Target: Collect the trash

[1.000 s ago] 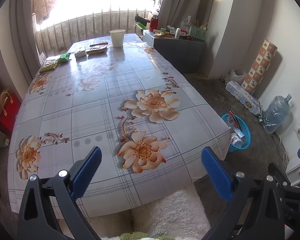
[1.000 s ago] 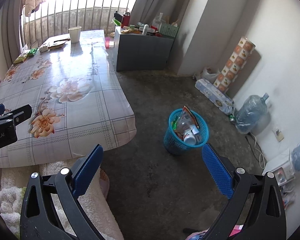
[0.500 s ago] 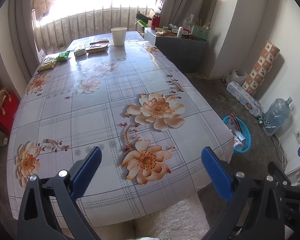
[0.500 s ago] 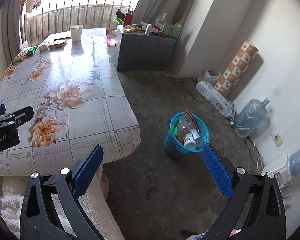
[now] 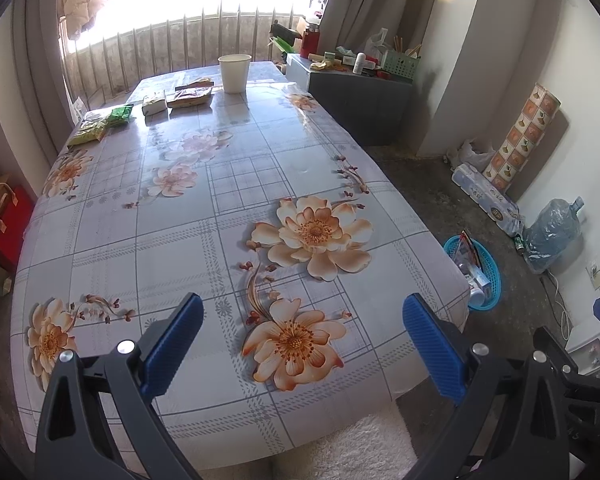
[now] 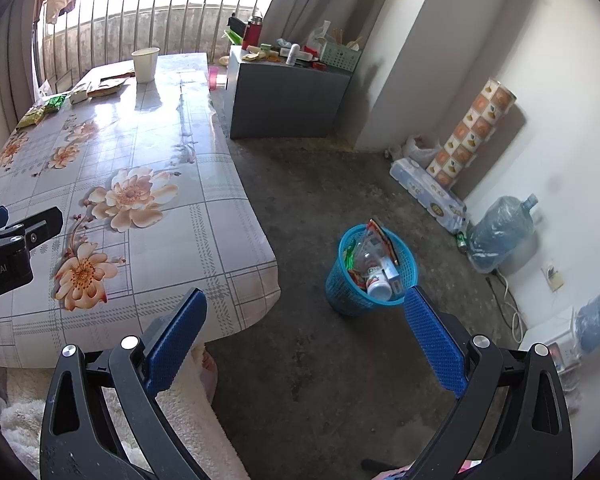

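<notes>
Left gripper [image 5: 302, 326]: black frame w/ blue ribbed pads, jaws spread wide, gripping nothing; hovering over near end of table.
Right gripper [image 6: 305, 324]: same build, jaws also standing wide apart, nothing between them; hanging over grey concrete floor [image 6: 312, 200], off table's right side.
Table [image 5: 172, 248]: long, wearing glossy checked cloth w/ orange flower prints; near half bare.
Trash on table: all sitting at far end. White paper cup [image 5: 235, 73] standing upright; brown flat wrapper [image 5: 190, 97] just beside it; small pale packet [image 5: 154, 105] next to that; green foil packet [image 5: 118, 114] & yellow-green snack bag [image 5: 88, 133] lying near far left edge.
Bin: blue plastic mesh basket [image 6: 342, 284] standing on floor, well apart from table, already holding wrappers & a white bottle.
Wall side: clear water jug [image 6: 500, 232] & patterned roll [image 6: 470, 132] leaning nearby.
</notes>
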Demonstrator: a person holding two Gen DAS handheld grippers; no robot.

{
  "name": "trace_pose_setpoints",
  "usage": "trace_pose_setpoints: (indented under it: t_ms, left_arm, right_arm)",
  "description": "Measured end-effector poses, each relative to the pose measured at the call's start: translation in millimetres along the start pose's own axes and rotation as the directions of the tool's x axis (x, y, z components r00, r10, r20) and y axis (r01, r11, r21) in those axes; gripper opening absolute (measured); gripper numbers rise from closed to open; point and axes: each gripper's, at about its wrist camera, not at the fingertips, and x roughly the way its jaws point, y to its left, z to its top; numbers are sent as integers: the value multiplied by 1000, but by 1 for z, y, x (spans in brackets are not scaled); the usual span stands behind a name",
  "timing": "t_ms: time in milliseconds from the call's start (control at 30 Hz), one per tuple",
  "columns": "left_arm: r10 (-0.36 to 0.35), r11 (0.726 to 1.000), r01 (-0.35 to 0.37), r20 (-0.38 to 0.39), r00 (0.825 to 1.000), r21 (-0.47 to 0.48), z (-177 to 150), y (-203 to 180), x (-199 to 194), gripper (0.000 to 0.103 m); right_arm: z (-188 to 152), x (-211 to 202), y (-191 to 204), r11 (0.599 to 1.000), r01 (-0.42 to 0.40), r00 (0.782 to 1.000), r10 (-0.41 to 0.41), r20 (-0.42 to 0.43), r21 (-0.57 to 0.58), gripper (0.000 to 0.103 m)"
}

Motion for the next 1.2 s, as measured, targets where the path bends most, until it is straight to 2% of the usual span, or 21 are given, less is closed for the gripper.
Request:
trace_pose_setpoints:
  t_ms: [1200]
  left_arm:
    - [-32, 999, 33, -14, 999, 7, -8, -6, -5, 98]
  right_arm:
    - [-4, -3, -7, 1000, 13, 1000, -13, 3, 13, 95]
